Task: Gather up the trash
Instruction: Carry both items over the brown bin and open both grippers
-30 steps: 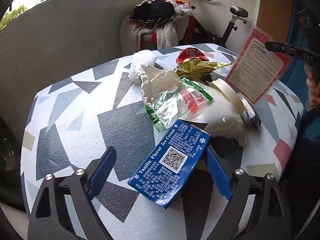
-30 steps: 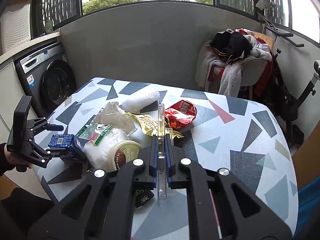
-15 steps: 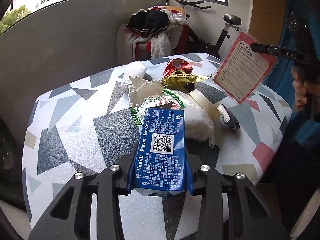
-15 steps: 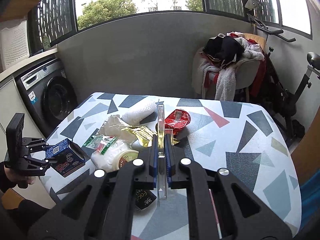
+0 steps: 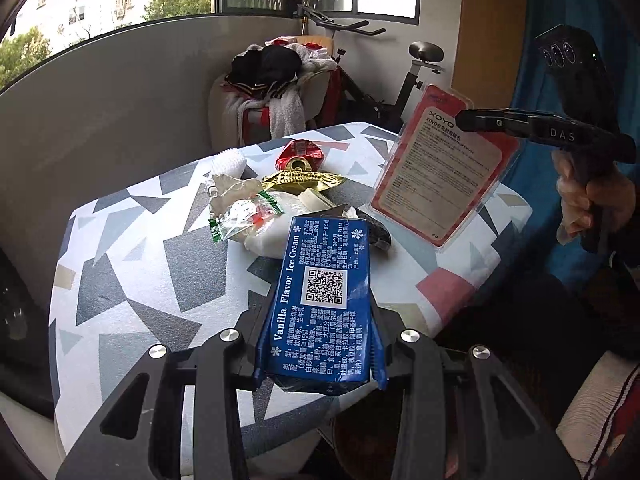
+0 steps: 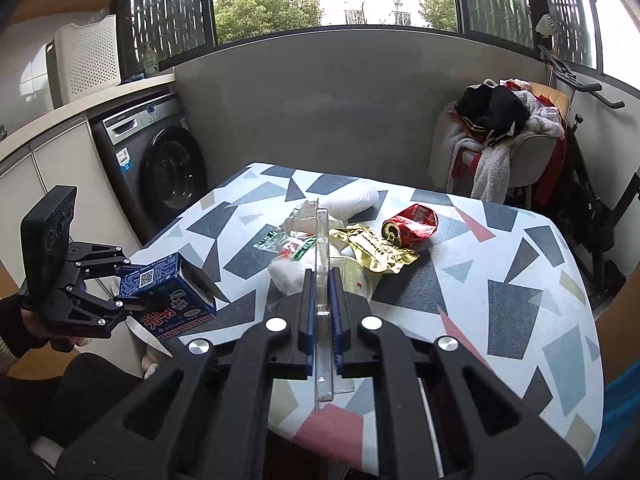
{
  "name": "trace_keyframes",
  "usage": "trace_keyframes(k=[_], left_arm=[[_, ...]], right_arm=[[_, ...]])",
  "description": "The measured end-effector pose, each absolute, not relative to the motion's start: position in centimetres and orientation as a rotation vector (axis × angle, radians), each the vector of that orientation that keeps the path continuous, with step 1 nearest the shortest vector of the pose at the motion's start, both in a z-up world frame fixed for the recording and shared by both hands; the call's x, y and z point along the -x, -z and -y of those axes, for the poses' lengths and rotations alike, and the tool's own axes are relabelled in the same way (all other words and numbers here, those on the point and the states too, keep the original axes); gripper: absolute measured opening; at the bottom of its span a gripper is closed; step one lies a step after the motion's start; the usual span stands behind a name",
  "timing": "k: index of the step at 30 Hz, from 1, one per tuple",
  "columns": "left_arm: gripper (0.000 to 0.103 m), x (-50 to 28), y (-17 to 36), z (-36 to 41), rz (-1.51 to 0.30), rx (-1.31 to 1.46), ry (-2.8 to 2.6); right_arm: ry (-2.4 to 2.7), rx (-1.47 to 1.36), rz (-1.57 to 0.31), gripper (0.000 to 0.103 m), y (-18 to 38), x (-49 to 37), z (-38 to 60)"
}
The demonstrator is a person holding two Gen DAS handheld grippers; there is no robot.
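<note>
Your left gripper (image 5: 320,364) pinches the ice cream box (image 5: 322,300) at centre frame; your right gripper (image 6: 322,316) pinches the plastic package (image 6: 323,280). A loose squeeze could drop either.

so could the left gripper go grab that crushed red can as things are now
Probably not yet: the left gripper is shut on the blue ice cream box, so its jaws are full. The crushed red can lies uncovered at the table's far side, beyond the wrapper pile.

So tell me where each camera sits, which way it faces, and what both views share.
Left wrist: on the left hand-held gripper, facing across the table; shows its fingers clamping the blue box, plus the right hand.
Right wrist: on the right hand-held gripper, facing the washer; fingers pinch the clear pack.
Shared: box, can, table.
</note>
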State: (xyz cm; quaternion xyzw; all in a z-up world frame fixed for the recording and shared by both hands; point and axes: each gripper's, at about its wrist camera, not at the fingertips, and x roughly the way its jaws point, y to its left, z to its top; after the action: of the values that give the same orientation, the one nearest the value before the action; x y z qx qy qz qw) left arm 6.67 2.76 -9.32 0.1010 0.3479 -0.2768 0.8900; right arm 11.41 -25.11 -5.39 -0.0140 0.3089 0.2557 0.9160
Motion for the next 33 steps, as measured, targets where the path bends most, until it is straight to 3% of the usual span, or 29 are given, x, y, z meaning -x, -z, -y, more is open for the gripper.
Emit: trace_keyframes(k=[15,33], left_arm=[[0.038,1.6,12.3,-2.5,-0.781,-0.164,0.626],[0.038,3.6,16.2,-2.1,-0.844,-0.147,0.636]], right_arm=[[-0.651,0.022,-0.781,0.011,8.2,-3.3,23.7],[-0.728,0.151,-1.021,0.011,19.6,-3.1,18.6]])
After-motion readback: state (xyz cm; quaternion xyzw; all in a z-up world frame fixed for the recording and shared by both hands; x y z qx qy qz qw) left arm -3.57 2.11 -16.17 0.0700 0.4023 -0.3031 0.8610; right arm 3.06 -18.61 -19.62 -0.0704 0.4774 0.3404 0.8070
